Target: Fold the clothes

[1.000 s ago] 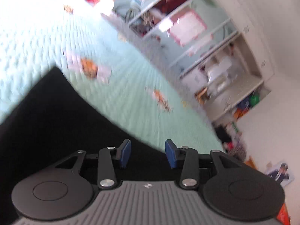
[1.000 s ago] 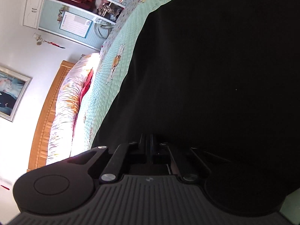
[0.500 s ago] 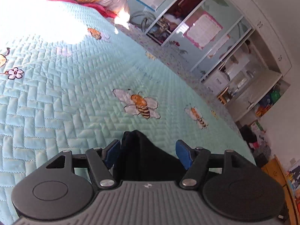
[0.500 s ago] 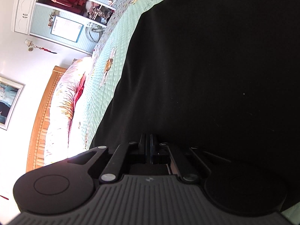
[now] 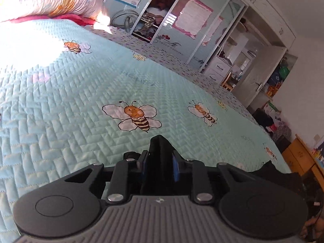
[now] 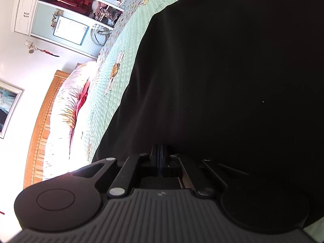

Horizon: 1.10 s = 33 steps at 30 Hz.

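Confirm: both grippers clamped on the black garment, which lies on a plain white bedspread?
Not quite. The bedspread is pale green, quilted and printed with bees, as the left wrist view shows. The rest holds: the left gripper pinches a fold of the black garment, and the right gripper is shut on the same dark cloth.

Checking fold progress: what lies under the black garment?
The black garment lies over the mint bee-print quilt, pinched by the right gripper and the left gripper. Anything beneath its middle is covered.
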Motion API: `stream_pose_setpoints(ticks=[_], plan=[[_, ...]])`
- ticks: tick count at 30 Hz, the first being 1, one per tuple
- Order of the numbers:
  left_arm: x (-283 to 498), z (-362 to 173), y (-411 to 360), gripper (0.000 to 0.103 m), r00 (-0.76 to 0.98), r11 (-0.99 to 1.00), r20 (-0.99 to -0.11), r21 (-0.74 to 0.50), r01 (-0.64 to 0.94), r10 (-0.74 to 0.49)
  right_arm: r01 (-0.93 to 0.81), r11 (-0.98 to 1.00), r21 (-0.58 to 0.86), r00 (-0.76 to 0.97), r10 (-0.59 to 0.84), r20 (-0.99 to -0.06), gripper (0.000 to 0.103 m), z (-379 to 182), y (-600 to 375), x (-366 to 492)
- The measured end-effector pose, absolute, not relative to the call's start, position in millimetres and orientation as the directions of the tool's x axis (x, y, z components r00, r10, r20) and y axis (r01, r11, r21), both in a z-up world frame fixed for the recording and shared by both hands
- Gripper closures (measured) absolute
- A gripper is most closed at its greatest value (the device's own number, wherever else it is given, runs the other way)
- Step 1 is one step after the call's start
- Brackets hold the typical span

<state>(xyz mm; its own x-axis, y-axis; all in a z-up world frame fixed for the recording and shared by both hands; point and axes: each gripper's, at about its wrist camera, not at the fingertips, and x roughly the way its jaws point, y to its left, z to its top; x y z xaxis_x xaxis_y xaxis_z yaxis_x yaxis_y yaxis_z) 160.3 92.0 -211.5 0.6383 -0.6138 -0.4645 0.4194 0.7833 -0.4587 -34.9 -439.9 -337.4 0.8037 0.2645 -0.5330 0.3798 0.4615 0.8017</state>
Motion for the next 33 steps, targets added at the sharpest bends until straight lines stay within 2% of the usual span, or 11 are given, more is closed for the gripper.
stream_pose_setpoints(ticks=[5,9,15,16,19,20,24,27,28,30,33], plan=[[173,-209,88,0.081,0.595,0.719,-0.415,-0.502,0.481,-0.688,0.38,0.466,0.799,0.805,0.259,-0.534,0.103,-337,-439,-38],[210,-249,88,0.081,0.511,0.754,-0.557,-0.528,0.391,-0.655,0.378,0.466,0.8,0.805,0.26,-0.533,0.103,-335,-443,-32],[218,-260,86,0.081,0.475,0.744,-0.575,-0.556,0.369,-0.666,0.378,0.519,0.766,0.795,0.243,-0.556,0.103,-322,-438,-22],[218,-260,85,0.081,0.475,0.747,-0.578,-0.555,0.368,-0.663,0.351,0.596,0.722,0.788,0.228,-0.572,0.097,-310,-428,-18],[219,-262,84,0.081,0.475,0.753,-0.587,-0.552,0.358,-0.656,0.185,0.797,0.575,0.774,0.242,-0.585,0.062,-271,-390,2],[218,-262,83,0.08,0.476,0.756,-0.59,-0.551,0.354,-0.653,0.086,0.832,0.548,0.764,0.298,-0.572,0.062,-259,-373,16],[216,-264,84,0.08,0.484,0.758,-0.588,-0.555,0.342,-0.648,-0.199,0.815,0.544,0.658,0.522,-0.542,0.062,-244,-306,82],[216,-268,89,0.08,0.484,0.744,-0.573,-0.584,0.324,-0.661,-0.175,0.719,0.673,0.592,0.623,-0.512,0.064,-272,-304,126],[217,-270,91,0.08,0.484,0.738,-0.568,-0.595,0.317,-0.666,-0.117,0.713,0.692,0.593,0.609,-0.527,0.065,-284,-315,130],[216,-272,94,0.08,0.486,0.729,-0.556,-0.609,0.312,-0.674,0.036,0.679,0.734,0.644,0.546,-0.536,0.103,-303,-360,118],[216,-275,97,0.081,0.487,0.714,-0.54,-0.628,0.31,-0.686,0.241,0.638,0.731,0.768,0.335,-0.545,0.103,-307,-449,88]])
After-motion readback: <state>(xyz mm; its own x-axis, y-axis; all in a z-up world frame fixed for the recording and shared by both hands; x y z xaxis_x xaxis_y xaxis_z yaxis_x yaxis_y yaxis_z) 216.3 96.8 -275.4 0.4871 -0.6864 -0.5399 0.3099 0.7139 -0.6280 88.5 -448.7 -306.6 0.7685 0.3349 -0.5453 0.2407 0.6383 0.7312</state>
